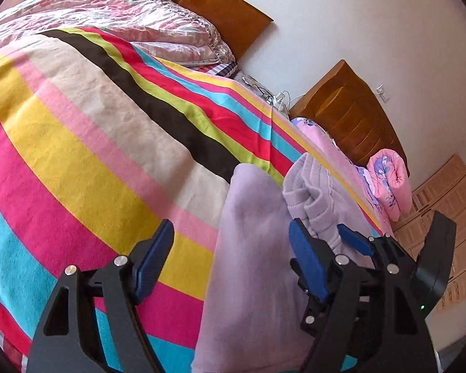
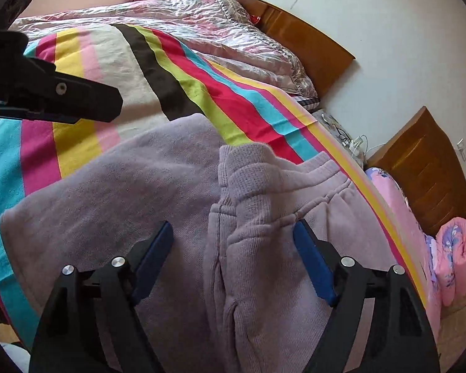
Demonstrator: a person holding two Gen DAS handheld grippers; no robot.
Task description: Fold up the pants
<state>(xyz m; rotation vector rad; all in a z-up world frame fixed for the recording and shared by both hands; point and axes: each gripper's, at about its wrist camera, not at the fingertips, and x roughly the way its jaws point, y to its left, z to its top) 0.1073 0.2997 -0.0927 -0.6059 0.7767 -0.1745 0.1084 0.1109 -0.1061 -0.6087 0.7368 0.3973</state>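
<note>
Lilac fleece pants point(image 2: 158, 186) lie on a bed with a striped blanket point(image 1: 93, 143). They look folded over, with the ribbed cuffs and elastic waistband bunched at the right point(image 2: 264, 192). My left gripper point(image 1: 233, 242) is open above the pants' left part point(image 1: 254, 248), its left finger over the blanket. My right gripper point(image 2: 233, 242) is open, its jaws straddling the bunched cuffs without closing on them. The right gripper also shows in the left wrist view point(image 1: 388, 248), beside the left gripper. The left gripper's black body shows at the left of the right wrist view point(image 2: 62, 93).
A crumpled pink quilt point(image 1: 124, 9) lies at the bed's head against a wooden headboard point(image 1: 220, 9). A wooden nightstand point(image 1: 351, 115) stands to the right, with cables and glasses point(image 1: 270, 96) beside it. Pink floral bedding point(image 1: 388, 180) hangs off the right bed edge.
</note>
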